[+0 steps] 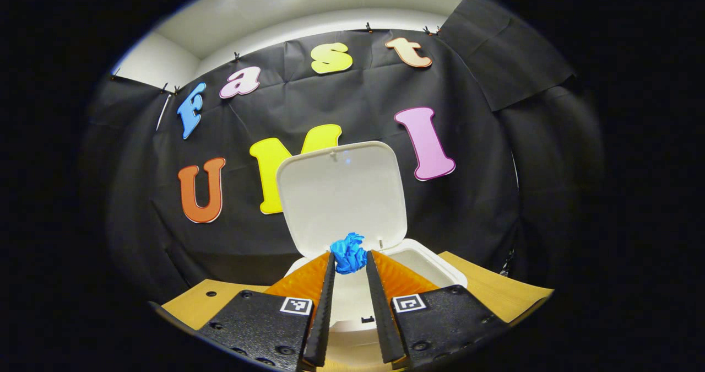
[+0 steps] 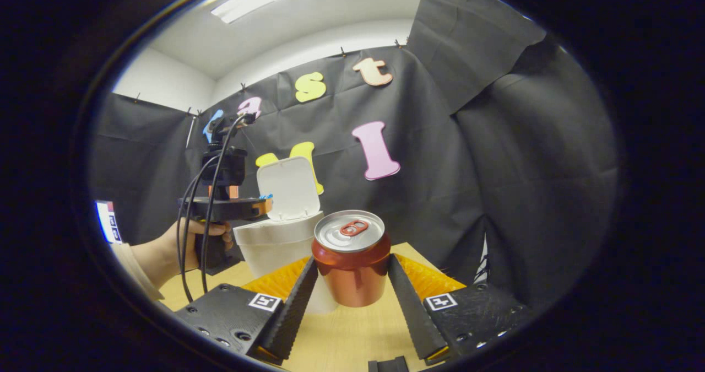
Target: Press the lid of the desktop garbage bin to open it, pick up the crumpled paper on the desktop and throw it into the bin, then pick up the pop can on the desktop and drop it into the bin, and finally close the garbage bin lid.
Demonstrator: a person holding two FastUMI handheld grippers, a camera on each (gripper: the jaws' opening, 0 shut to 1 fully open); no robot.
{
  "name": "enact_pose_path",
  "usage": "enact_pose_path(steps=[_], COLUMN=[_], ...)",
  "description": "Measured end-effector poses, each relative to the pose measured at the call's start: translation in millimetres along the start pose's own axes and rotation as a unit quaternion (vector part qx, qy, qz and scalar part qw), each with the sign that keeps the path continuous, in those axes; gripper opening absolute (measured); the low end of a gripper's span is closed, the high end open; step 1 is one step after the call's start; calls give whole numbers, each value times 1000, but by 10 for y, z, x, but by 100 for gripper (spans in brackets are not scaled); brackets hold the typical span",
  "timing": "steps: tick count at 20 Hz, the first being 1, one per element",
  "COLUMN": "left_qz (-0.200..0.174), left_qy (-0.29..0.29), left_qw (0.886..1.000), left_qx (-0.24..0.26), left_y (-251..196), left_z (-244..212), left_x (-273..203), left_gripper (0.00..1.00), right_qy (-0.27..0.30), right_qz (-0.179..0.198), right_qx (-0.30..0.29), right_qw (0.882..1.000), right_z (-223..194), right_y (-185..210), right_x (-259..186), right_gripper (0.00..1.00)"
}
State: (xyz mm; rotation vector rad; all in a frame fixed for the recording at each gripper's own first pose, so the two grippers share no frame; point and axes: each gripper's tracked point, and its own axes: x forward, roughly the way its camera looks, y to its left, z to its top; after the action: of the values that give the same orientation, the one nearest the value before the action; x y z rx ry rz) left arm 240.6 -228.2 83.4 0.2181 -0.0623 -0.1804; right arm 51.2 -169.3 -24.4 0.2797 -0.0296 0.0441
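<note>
In the left gripper view, the left gripper (image 1: 349, 262) holds the blue crumpled paper (image 1: 348, 253) at the very tips of its two fingers, both pressing its sides, so the ball sticks out beyond and above them. It hangs over the open mouth of the white garbage bin (image 1: 435, 267), whose lid (image 1: 341, 195) stands up behind the paper, hinged at the far side with its inner face turned toward the camera. The wooden desktop (image 1: 495, 289) shows on either side of the bin. In the right gripper view, the red pop can (image 2: 351, 262) stands upright on the desktop (image 2: 352, 333) between the fingers of the right gripper (image 2: 352, 267) (silver top and pull tab facing up). Both fingers lie against the can's sides near their tips, though whether they press it firmly or merely touch it I cannot tell. Behind the can and to its left sits the bin (image 2: 270, 242) with its lid (image 2: 289, 187) raised, and the other gripper (image 2: 228, 206), held by a hand (image 2: 182, 248) with a pale sleeve, reaches over its opening.
</note>
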Motion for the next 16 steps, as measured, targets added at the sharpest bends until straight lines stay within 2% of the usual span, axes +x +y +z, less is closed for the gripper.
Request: enact_pose_path(steps=[3, 4, 7, 8, 9, 10, 11, 14, 16], left_qz=[15, 12, 3, 1, -6, -6, 3, 21, 26], left_qy=[-1, 1, -1, -1, 1, 3, 4, 6, 3], left_qw=[1000, 1000, 1000, 1000, 1000, 1000, 1000, 999, 999], left_qx=[0, -3, -6, -7, -11, -13, -15, -43, -44], left_y=[20, -12, -45, -50, -71, -79, -29, 108, 202], left_z=[-14, -31, 1, -4, -12, -21, -21, -36, 11], left_x=[55, 49, 22, 20, 13, -10, -39, -168, -307], left_gripper=[42, 52, 64, 75, 81, 95, 98, 98, 98], right_qy=[6, 7, 12, 13, 14, 15, 16, 18, 14], right_qz=[4, 6, 13, 13, 12, 11, 11, 9, 4], right_qx=[-3, -1, 4, 4, 5, 6, 7, 1, -3], right_qw=[1000, 1000, 1000, 1000, 1000, 1000, 1000, 1000, 1000], right_z=[-26, -27, -50, -58, -62, -68, -77, -89, -78], right_y=[44, 57, 69, 60, 56, 56, 63, 78, 80], right_x=[-8, -3, -3, 3, 14, 20, 26, 3, -6], right_gripper=[80, 80, 80, 80, 80, 80, 80, 80, 80])
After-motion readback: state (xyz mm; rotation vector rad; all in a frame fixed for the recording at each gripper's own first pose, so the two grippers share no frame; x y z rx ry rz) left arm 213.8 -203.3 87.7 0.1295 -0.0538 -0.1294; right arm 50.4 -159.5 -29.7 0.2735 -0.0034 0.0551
